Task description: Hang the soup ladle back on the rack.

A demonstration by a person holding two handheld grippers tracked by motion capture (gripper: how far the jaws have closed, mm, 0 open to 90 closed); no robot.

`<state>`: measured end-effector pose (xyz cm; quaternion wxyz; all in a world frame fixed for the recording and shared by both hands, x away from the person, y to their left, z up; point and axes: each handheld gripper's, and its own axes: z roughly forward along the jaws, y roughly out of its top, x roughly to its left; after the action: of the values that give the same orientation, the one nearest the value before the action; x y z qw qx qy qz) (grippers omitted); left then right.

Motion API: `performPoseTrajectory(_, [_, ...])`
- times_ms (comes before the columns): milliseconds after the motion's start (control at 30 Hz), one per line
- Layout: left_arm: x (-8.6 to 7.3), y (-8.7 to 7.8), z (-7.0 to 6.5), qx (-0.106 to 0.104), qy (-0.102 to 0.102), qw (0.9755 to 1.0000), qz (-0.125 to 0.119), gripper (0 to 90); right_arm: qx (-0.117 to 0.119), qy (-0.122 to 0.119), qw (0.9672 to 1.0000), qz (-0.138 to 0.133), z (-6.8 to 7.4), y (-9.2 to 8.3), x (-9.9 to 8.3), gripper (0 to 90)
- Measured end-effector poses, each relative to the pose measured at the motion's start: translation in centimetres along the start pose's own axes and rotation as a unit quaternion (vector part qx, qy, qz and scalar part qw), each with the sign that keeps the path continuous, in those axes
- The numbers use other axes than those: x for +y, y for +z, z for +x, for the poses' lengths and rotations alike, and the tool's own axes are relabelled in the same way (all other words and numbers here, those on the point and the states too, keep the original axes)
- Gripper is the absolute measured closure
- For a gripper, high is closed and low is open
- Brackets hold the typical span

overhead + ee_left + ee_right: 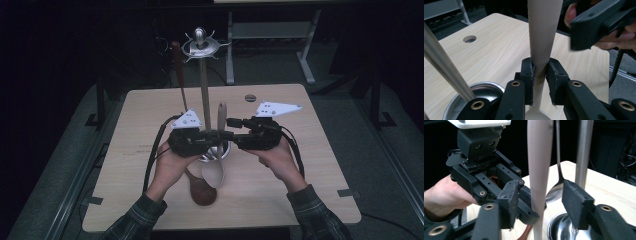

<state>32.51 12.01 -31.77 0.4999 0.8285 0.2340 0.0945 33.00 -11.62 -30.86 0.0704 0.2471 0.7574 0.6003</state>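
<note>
Pale spoon [220, 131]: long, smooth, matt beige, plastic or pale wood by the look, handle widening upward, oval bowl hanging low over the tabletop [150, 130] beside the metal cup [226, 150]. Clamped at the narrow neck by the left gripper [540, 75], jaws nearly closed with both ribbed black pads pressed on the handle. Right gripper [541, 202]: jaws about half open, set either side of the same handle higher up, pads clear of it, nothing held. Stand [204, 85]: slim brushed-metal post rising from the cup, topped by a shiny ring of hooks. Dark wooden spoon [200, 190]: reddish-brown, rounded bowl, lying just under the pale one; a second dark handle [178, 75] hanging from the stand. Small steel spoon [557, 187]: polished, thin-stemmed, hanging beside the post. Tabletop: light wood-grain laminate with a round cable hole. Risks, as judged: smooth tapered handle likely to slip or swivel in a neck-only grip; right jaws closing off-centre could twist the spoon out of the left pads; far right pad sits near the post and steel spoon, so a careless close or swing could catch them and rock the stand.
</note>
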Motion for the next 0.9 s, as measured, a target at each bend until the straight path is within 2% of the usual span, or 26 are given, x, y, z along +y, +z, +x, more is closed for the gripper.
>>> performPoseTrajectory(233, [-0.1, 0.3, -0.2, -0.002, 0.0, 1.0, 0.003, 76.0, 0.006, -0.002, 1.0, 0.004, 0.2, 1.1, -0.4, 67.3])
performPoseTrajectory(300, [-0.1, 0.3, -0.3, -0.004, 0.002, 1.0, 0.001, 75.9, -0.002, -0.004, 1.0, 0.004, 0.2, 1.0, -0.5, 72.1])
performPoseTrajectory(533, [-0.1, 0.1, -0.3, -0.004, 0.004, 1.0, 0.002, 73.9, -0.002, -0.01, 0.9999, 0.002, 0.3, 0.9, -0.5, 73.5])
performPoseTrajectory(700, [-0.4, -1.1, 0.0, -0.014, 0.005, 0.9998, 0.014, 61.2, -0.003, -0.018, 0.9998, 0.012, 0.5, 1.1, -0.5, 73.5])
performPoseTrajectory(900, [-1.4, -2.6, 0.6, -0.016, 0.003, 0.9993, 0.033, 53.6, 0.003, -0.029, 0.9995, 0.012, 0.5, 1.2, -0.3, 73.6])
